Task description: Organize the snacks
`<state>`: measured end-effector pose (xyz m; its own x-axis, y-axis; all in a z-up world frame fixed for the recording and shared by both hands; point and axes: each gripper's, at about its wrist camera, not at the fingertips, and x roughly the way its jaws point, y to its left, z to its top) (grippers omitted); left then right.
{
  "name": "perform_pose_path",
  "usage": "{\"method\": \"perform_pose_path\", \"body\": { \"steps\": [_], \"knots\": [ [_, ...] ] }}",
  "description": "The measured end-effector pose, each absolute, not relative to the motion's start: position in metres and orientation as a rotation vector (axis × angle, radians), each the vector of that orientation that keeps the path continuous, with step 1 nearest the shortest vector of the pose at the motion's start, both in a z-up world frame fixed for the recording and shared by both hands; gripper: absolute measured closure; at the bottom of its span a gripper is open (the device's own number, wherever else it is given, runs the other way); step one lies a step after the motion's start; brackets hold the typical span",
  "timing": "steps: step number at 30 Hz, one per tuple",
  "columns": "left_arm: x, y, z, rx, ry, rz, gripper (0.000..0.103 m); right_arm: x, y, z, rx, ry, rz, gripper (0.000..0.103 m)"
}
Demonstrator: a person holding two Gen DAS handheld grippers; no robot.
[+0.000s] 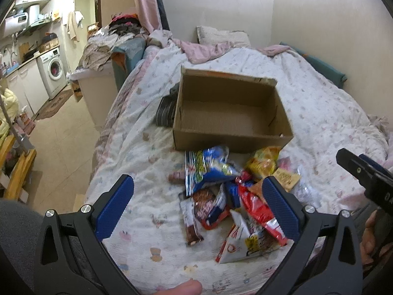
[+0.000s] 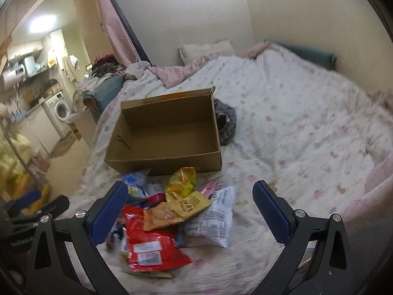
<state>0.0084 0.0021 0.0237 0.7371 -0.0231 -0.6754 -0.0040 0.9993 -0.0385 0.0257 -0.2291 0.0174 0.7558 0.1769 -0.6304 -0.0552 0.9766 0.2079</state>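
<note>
An open, empty cardboard box (image 1: 231, 113) sits on the bed; it also shows in the right wrist view (image 2: 167, 137). A pile of snack packets lies in front of it: a blue bag (image 1: 208, 169), a yellow bag (image 1: 265, 162), a red packet (image 1: 258, 211), a brown bar (image 1: 190, 223), a white pouch (image 1: 240, 243). In the right wrist view I see the red packet (image 2: 149, 245), an orange packet (image 2: 162, 215), a yellow bag (image 2: 183, 184) and a white packet (image 2: 216, 218). My left gripper (image 1: 199, 196) is open above the pile. My right gripper (image 2: 191, 199) is open above the pile.
The bed has a white patterned quilt (image 1: 319, 113). A dark striped cloth (image 1: 167, 110) lies beside the box. A pillow (image 1: 221, 35) lies at the wall. The bed's left edge drops to the floor (image 1: 63, 132); a washing machine (image 1: 54, 71) stands beyond.
</note>
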Motion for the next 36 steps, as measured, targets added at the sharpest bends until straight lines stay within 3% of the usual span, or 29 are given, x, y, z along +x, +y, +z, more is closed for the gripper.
{"method": "perform_pose_path", "body": {
  "steps": [4,16,26,36],
  "knots": [
    [0.029,0.005,0.04,-0.04,0.769,-0.024,0.0,0.044,-0.234,0.027,0.213,0.761,0.121,0.0],
    [0.089,0.018,0.025,-0.037,0.954,-0.003,0.0,0.078,-0.235,0.034,0.288,0.937,0.114,0.0],
    [0.113,0.047,-0.032,-0.168,1.173,0.023,0.0,0.106,-0.173,-0.056,0.199,1.401,0.453,0.0],
    [0.113,0.064,-0.046,-0.245,1.23,0.025,0.0,0.118,-0.161,-0.128,0.253,1.534,0.582,0.0]
  ]
}}
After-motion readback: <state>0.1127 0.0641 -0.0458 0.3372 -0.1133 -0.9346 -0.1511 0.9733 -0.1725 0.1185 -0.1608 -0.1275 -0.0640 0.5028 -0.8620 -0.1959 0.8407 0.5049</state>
